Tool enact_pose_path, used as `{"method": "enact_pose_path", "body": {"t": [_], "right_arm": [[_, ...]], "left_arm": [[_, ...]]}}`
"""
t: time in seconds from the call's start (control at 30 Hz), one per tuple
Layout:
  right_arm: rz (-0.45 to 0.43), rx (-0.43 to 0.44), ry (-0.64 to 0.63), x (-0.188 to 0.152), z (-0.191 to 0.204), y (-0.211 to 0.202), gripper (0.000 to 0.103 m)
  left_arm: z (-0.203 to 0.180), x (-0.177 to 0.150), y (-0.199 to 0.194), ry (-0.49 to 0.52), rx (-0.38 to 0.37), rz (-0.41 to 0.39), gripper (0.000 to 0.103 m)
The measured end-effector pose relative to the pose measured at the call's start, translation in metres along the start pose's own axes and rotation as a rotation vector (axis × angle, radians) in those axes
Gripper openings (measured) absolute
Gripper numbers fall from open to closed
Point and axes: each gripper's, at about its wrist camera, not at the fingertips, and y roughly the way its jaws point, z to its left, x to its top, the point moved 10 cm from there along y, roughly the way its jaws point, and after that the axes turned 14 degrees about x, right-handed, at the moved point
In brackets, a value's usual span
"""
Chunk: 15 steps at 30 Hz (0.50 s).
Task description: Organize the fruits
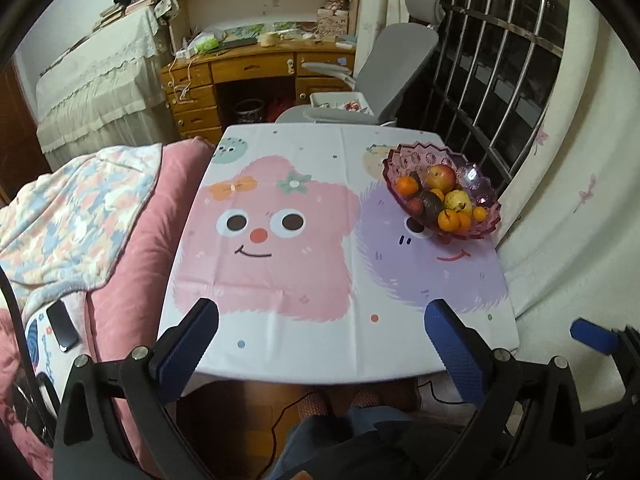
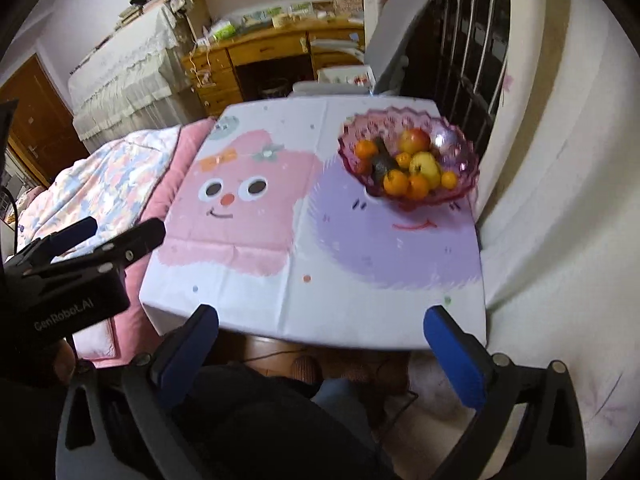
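White cloth printed with a pink and a purple cartoon face covers the desk point(image 1: 280, 332), the biggest thing before us. At about two o'clock on it stands the pink glass fruit bowl point(image 1: 404, 160), holding oranges point(image 1: 449, 220), an apple point(image 1: 440, 178), a yellow pear point(image 1: 458, 200) and a dark avocado point(image 1: 432, 204); we judge the fruits are gathered there, so sorting looks finished. Both tools sit near six o'clock, over the near edge, tilted downward, well apart from the bowl. The left tool point(image 1: 320, 336) and right tool point(image 2: 320, 336) each stand wide apart with nothing between.
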Motion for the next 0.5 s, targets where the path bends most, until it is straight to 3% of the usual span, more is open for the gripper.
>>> {"method": "enact_pose_path", "body": {"t": [0.5], "right_arm": [[0.057,-0.040,0.034,-0.009,-0.015,0.005,0.103]], "left_arm": [[-0.008,-0.009,0.001,0.020,0.038,0.014,0.102]]}}
